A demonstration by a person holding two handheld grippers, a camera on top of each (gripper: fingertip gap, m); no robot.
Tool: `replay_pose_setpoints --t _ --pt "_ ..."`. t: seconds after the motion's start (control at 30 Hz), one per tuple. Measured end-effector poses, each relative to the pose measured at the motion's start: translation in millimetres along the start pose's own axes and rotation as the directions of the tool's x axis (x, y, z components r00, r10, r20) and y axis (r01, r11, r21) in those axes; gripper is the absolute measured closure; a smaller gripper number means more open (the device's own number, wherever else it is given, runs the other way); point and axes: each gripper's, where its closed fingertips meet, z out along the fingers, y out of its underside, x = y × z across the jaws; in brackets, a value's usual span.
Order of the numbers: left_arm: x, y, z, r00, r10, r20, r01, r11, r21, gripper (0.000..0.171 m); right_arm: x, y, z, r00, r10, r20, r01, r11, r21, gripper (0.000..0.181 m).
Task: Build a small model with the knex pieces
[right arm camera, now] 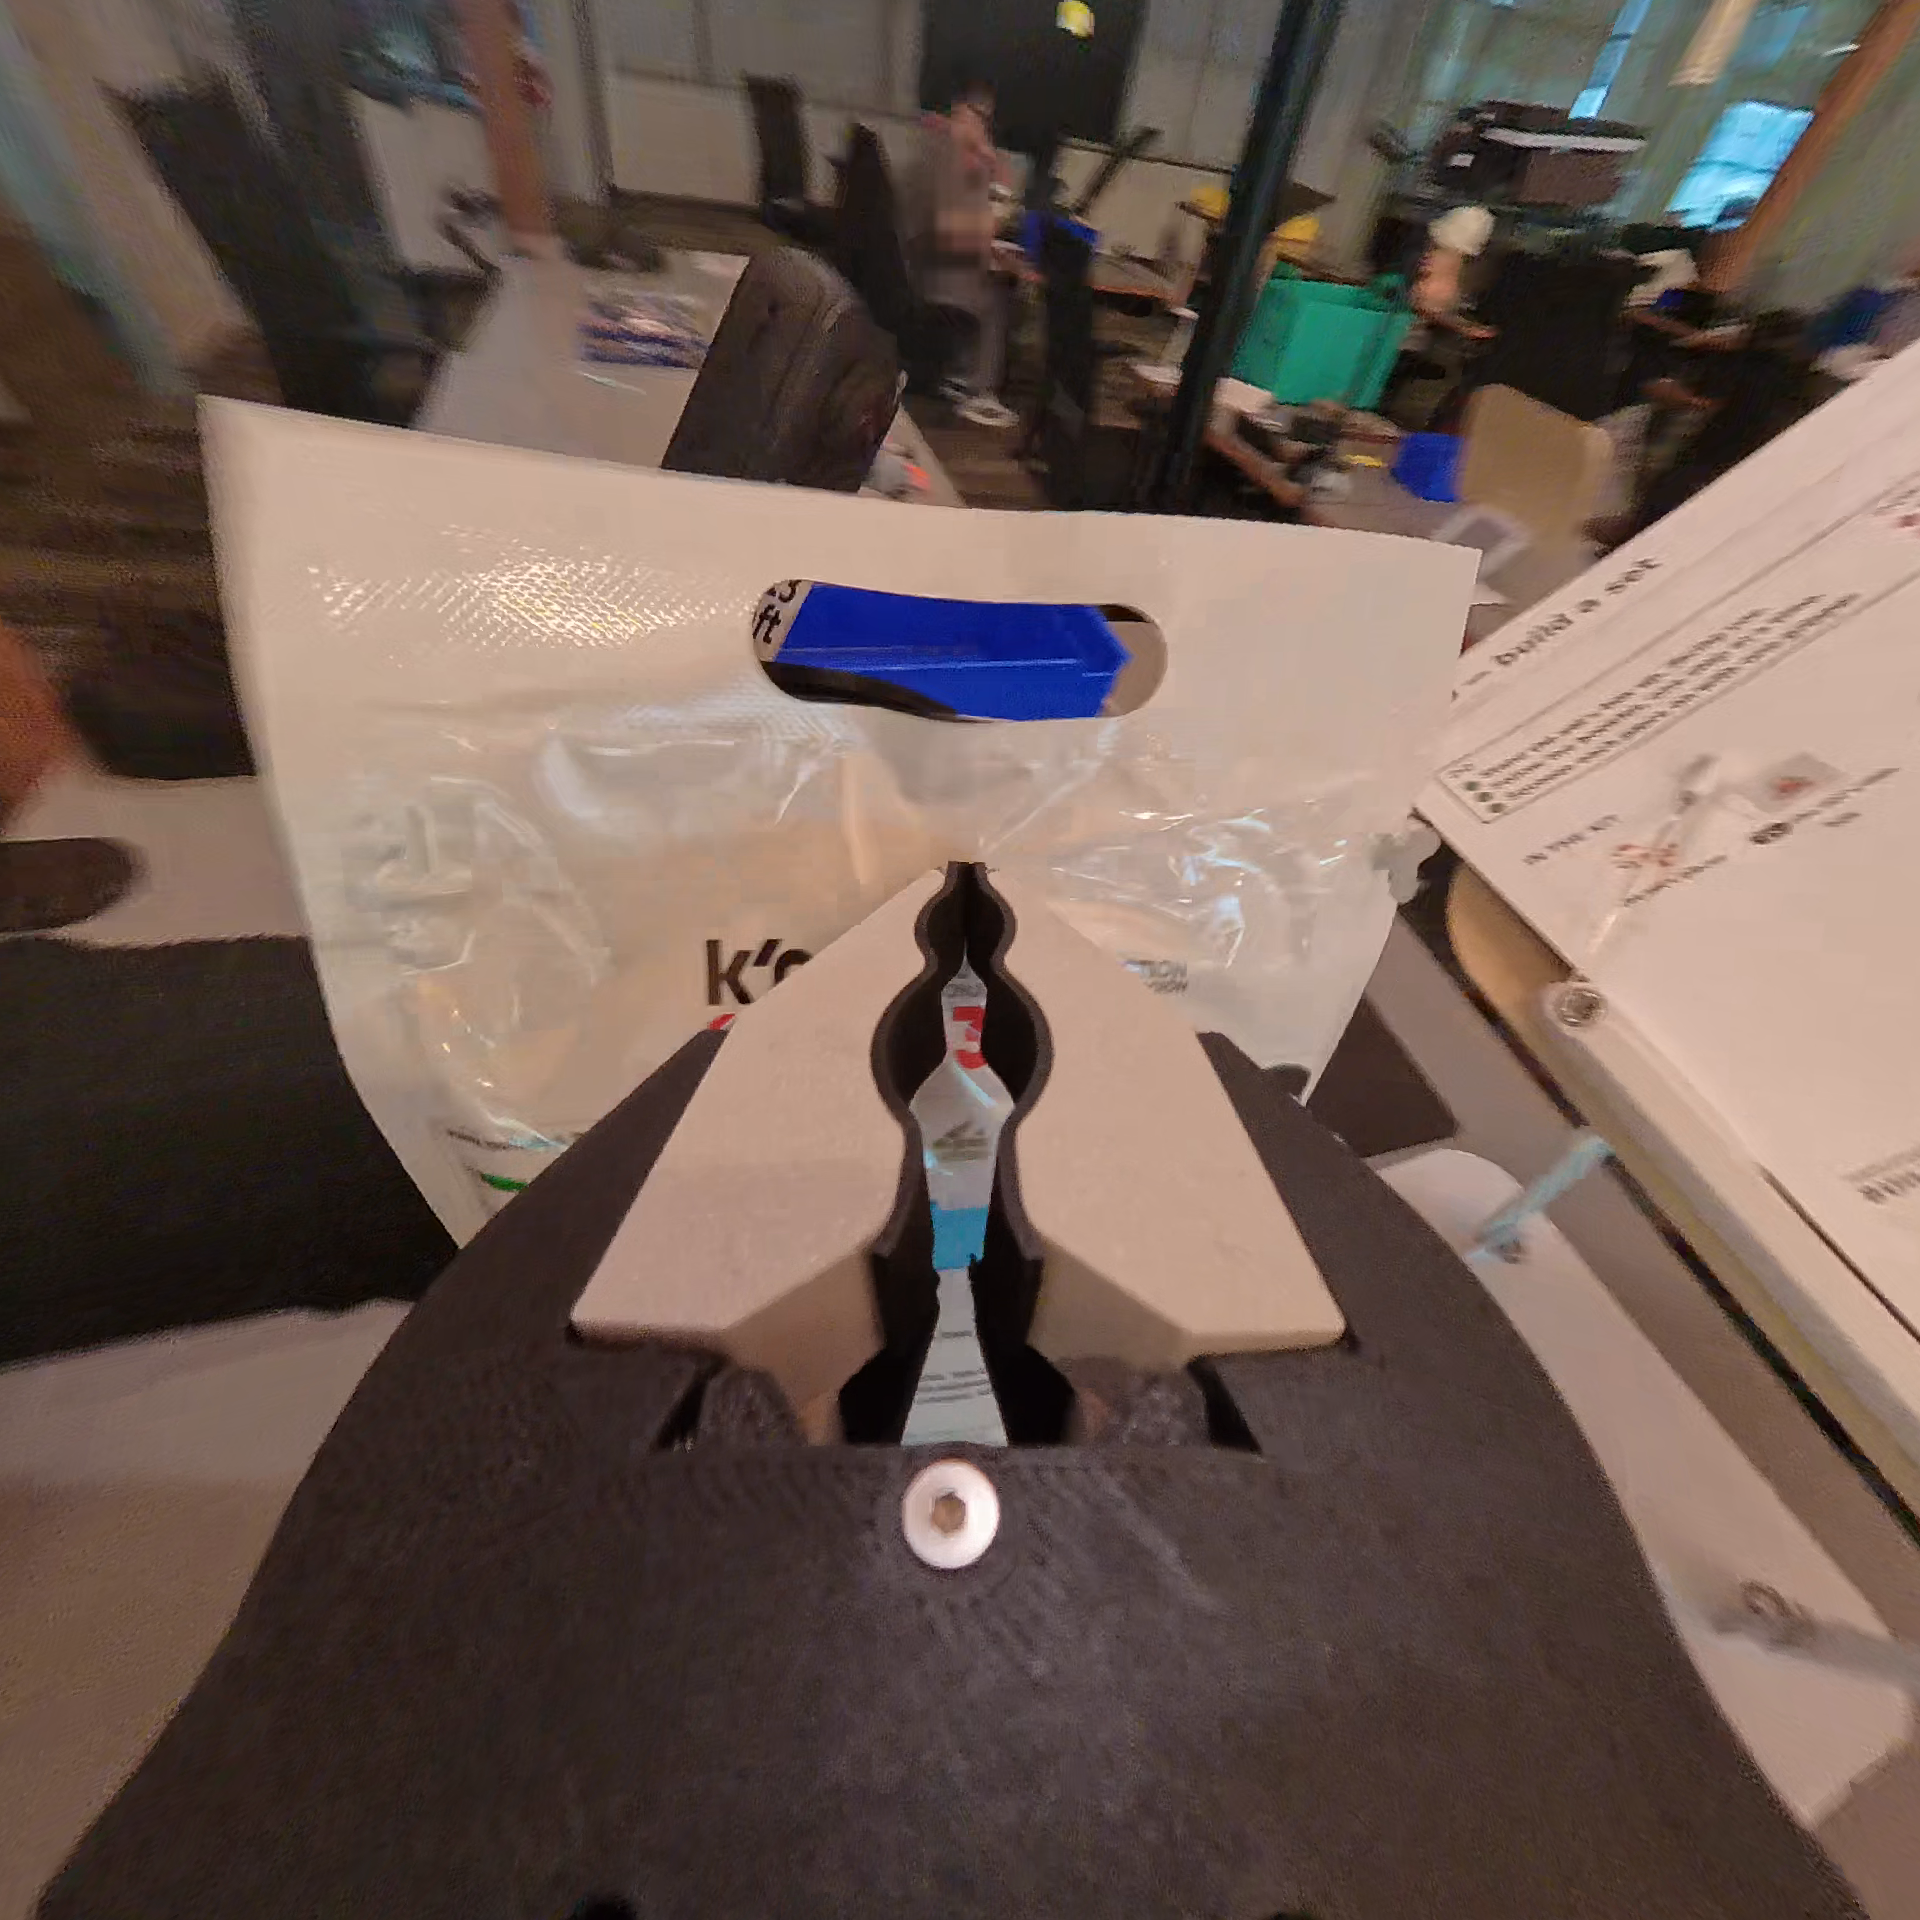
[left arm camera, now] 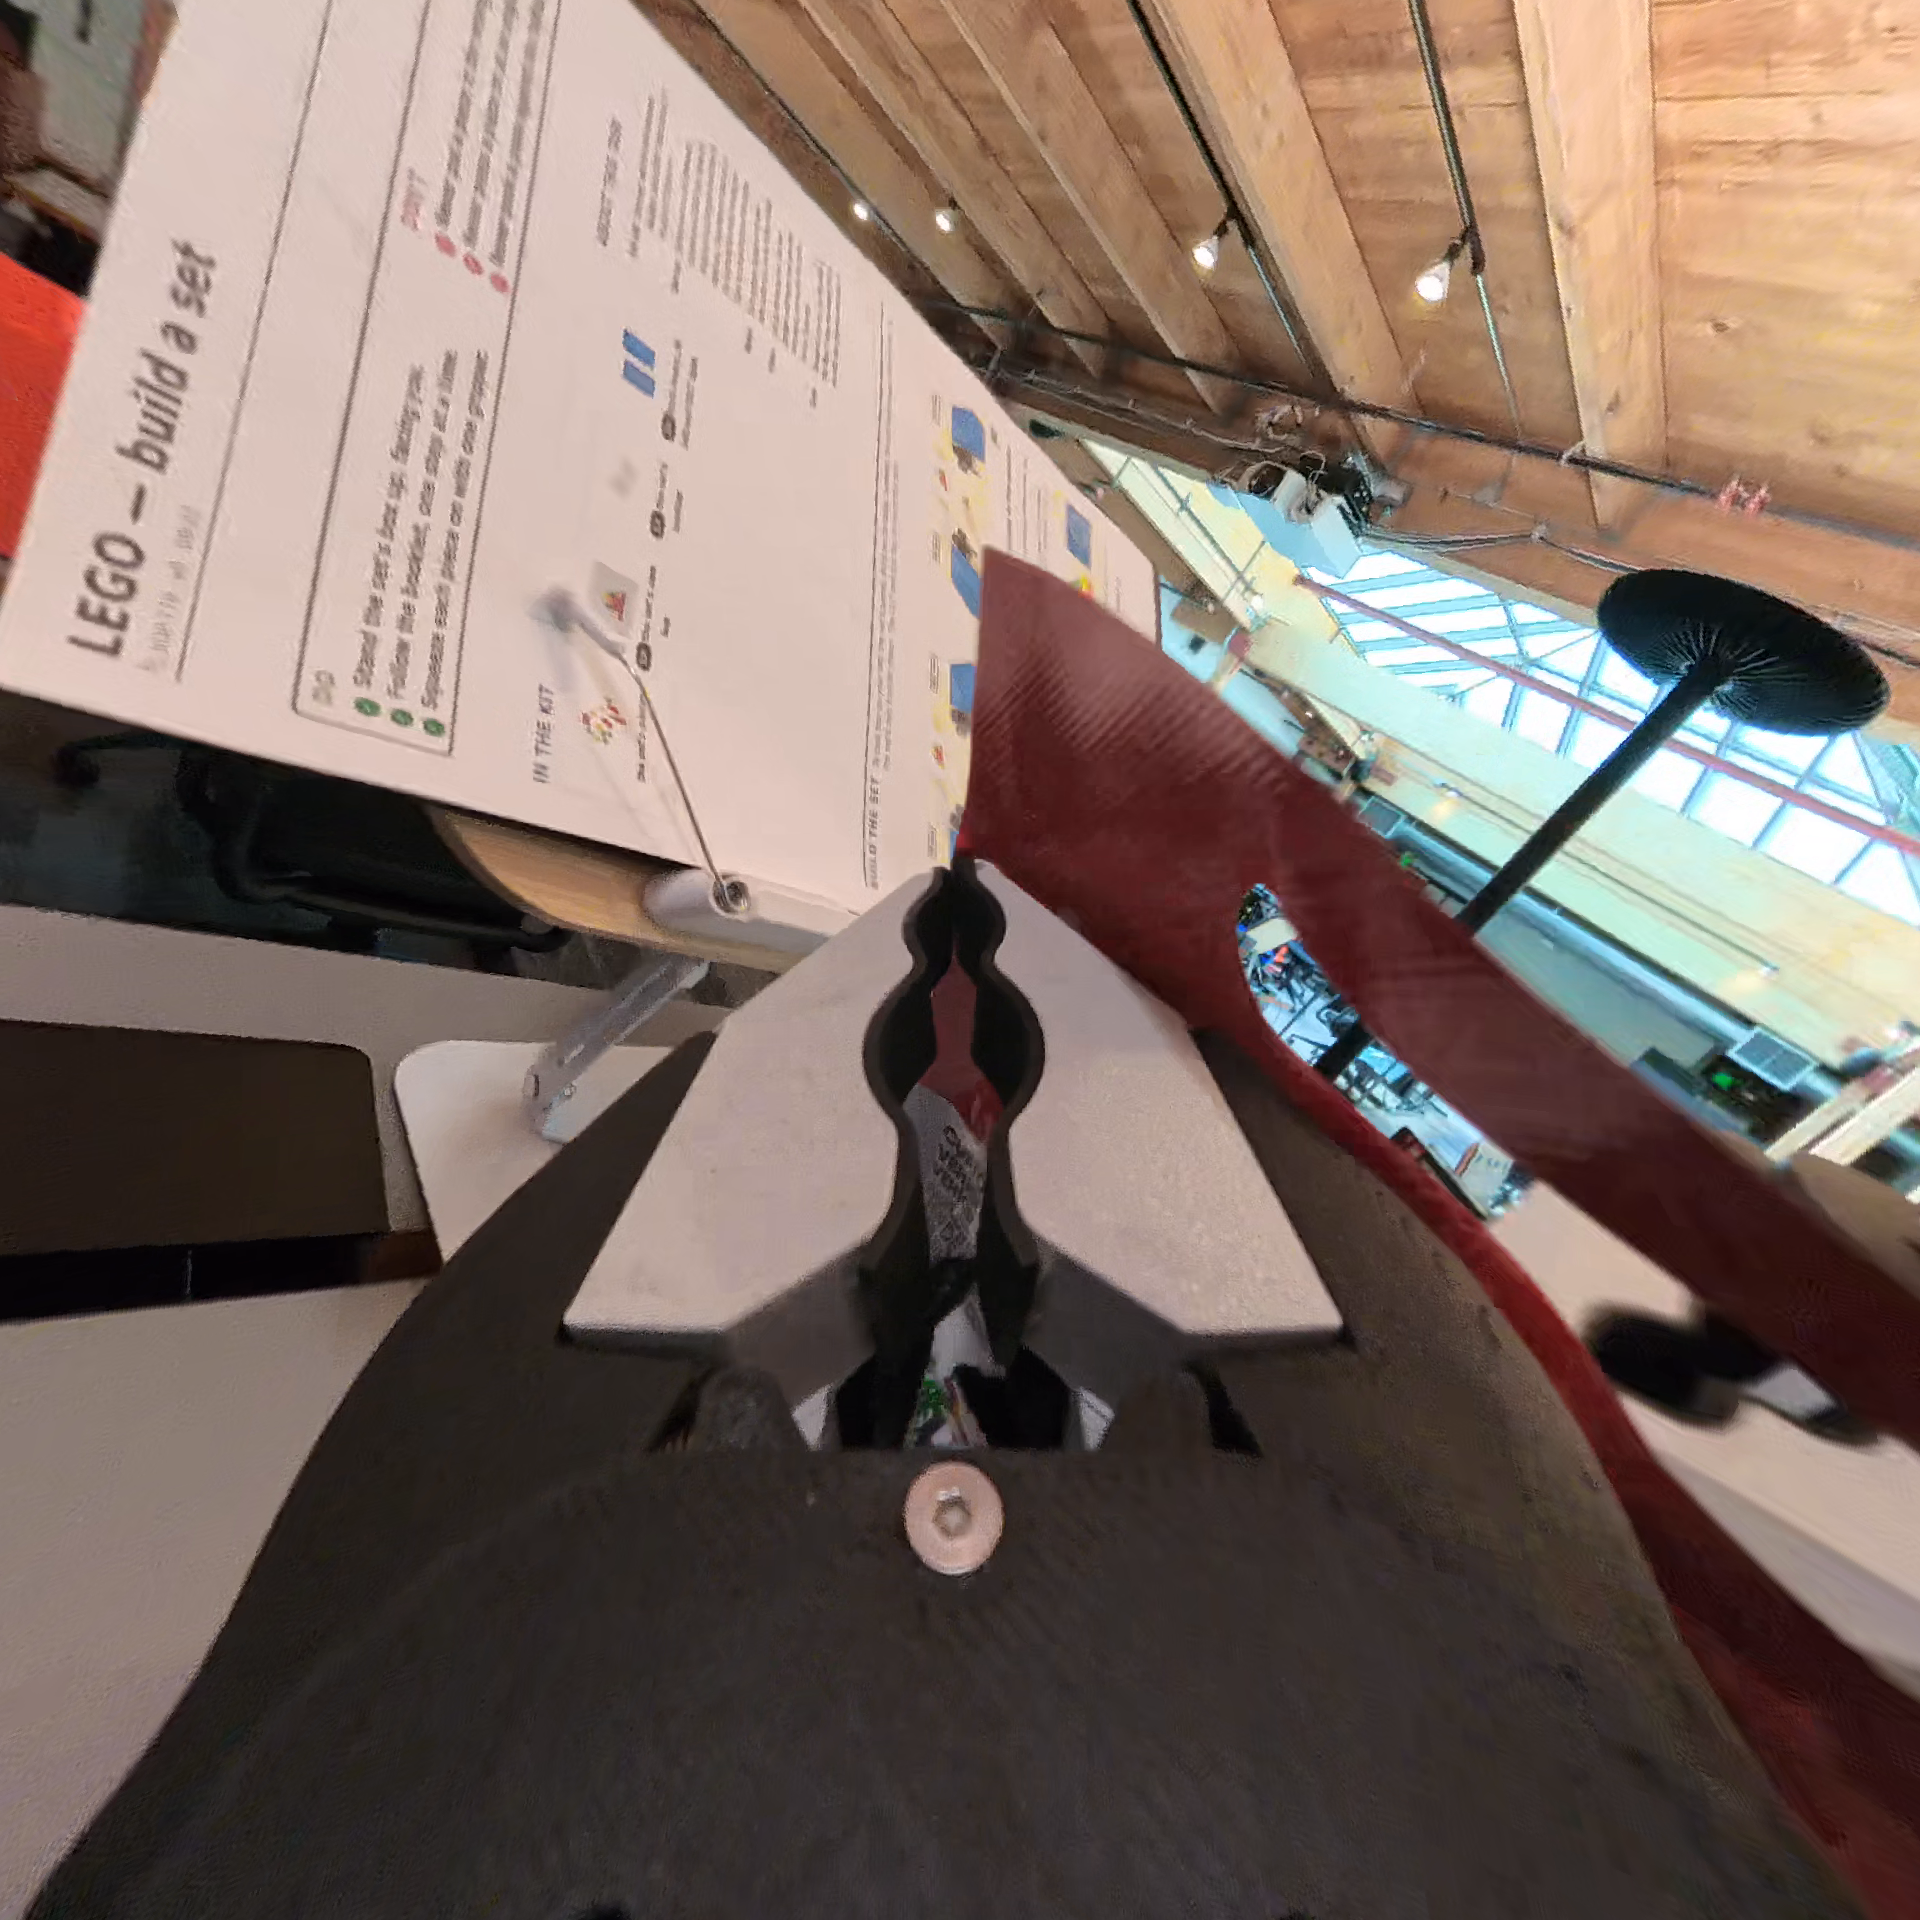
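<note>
My left gripper (left arm camera: 951,883) is shut, its tips pinching the edge of a dark red plastic bag (left arm camera: 1195,790) with an oval handle hole (left arm camera: 1288,987); the bag stretches away to the right. This view is tilted up toward the ceiling. My right gripper (right arm camera: 961,873) is shut on the clear film layer of a white plastic bag (right arm camera: 520,644), just below its handle hole. A blue bin (right arm camera: 956,655) shows through that hole. Printed marks on the bag show between the jaws.
A white printed instruction sheet (left arm camera: 520,416) stands on a wooden clip board close on the left, and shows at the right in the right wrist view (right arm camera: 1714,831). A black chair (right arm camera: 800,384), a green bin (right arm camera: 1320,343) and people stand behind. A black pole lamp (left arm camera: 1745,655) rises at right. One gripper's finger ends stand about 10 cm off the other's.
</note>
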Motion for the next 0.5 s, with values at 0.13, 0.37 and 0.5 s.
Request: replay_pose_setpoints --t 0.13,0.37,0.5 --pt "19.8 6.4 -0.2 0.994 0.053 -0.094 -0.059 0.997 -0.054 0.171 25.2 -16.5 -31.4 0.989 0.131 -0.073 -0.12 0.983 0.136 0.181" --pt "57.2 9.8 -3.3 0.949 -0.019 -0.315 -0.005 0.997 -0.076 0.171 68.9 -15.0 -57.5 0.979 0.202 0.021 -0.203 0.972 0.122 0.15" --pt "71.2 23.5 -0.1 0.92 -0.057 -0.388 0.01 0.992 -0.122 0.171 70.1 -6.4 -54.2 0.976 0.158 0.149 -0.173 0.98 0.098 0.165"
